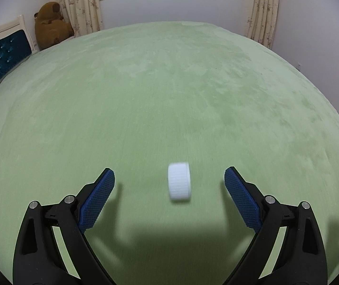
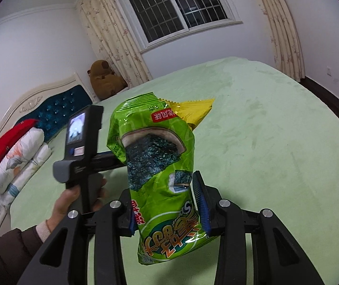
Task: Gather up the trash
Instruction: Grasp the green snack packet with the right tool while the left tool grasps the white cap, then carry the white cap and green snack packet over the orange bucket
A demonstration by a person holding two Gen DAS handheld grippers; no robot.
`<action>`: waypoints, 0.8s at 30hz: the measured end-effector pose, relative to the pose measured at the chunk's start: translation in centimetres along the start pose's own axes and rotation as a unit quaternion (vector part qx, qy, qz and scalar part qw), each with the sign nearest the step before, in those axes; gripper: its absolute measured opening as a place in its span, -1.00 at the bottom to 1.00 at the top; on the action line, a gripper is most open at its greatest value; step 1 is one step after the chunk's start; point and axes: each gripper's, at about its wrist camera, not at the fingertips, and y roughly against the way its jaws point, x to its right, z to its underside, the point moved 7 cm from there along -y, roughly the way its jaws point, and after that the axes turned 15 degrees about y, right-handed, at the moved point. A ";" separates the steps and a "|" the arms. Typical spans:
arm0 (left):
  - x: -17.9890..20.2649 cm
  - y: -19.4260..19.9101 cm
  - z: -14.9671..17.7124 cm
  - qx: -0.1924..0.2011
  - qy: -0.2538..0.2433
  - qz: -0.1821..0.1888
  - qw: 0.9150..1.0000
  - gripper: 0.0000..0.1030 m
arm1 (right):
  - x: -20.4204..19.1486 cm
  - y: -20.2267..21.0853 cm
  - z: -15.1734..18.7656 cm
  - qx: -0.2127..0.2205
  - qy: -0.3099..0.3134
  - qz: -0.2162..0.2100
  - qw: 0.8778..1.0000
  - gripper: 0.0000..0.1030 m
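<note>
Trash collection is partway along, by my reading. On the left, the left gripper (image 1: 169, 178) hangs over the green bed (image 1: 169, 95) near its front edge, jaws spread wide, with a white ribbed bottle cap (image 1: 179, 181), blurred, between them and touching neither. Closing squarely on it looks like the next move. On the right, the right gripper (image 2: 167, 204) is clamped on a crinkled green seaweed snack bag (image 2: 155, 166), a yellow wrapper (image 2: 193, 111) behind it.

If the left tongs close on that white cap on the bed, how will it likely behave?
The cap looks like small ribbed plastic, so probably light and stiff. It seems to lie on its side between the open left tongs, so a nudge may roll it. The ribs should help the pads grip, and the soft bed may slow rolling.
</note>
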 end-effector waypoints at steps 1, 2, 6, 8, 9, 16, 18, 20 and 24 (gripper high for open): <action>0.3 -0.6 0.0 -0.011 -0.001 0.005 1.000 0.20 | 0.0 0.0 0.0 0.001 -0.003 -0.003 1.000 -0.25; 0.3 -1.1 0.2 -0.025 -0.003 0.005 1.000 -0.19 | 0.0 0.0 -0.1 0.003 -0.004 -0.003 1.000 -0.25; 0.7 -1.5 0.7 -0.024 -0.020 -0.008 0.999 -0.68 | 0.0 -0.1 0.0 0.006 -0.009 -0.003 1.000 -0.25; 0.8 -1.0 0.7 -0.015 -0.022 -0.005 1.000 -0.68 | -0.1 -0.4 0.0 0.003 -0.008 -0.001 1.000 -0.25; 0.7 -0.5 0.7 -0.007 -0.022 -0.003 1.000 -0.68 | -0.1 -0.5 0.1 0.001 -0.007 -0.001 1.000 -0.25; 0.9 2.7 1.9 0.001 -0.027 0.006 1.000 -0.68 | 0.2 -0.9 0.1 -0.006 -0.024 -0.013 1.000 -0.25; 0.8 3.8 2.5 0.002 -0.028 0.003 1.000 -0.68 | 0.2 -0.9 -0.1 -0.006 -0.026 -0.016 1.000 -0.25; 0.5 5.3 3.2 0.005 -0.030 0.001 1.000 -0.68 | 0.0 -0.8 -0.3 -0.007 -0.029 -0.018 0.999 -0.25; -0.2 9.2 5.0 0.014 -0.032 0.000 0.999 -0.68 | -0.4 0.2 -0.6 -0.008 -0.029 -0.016 0.999 -0.25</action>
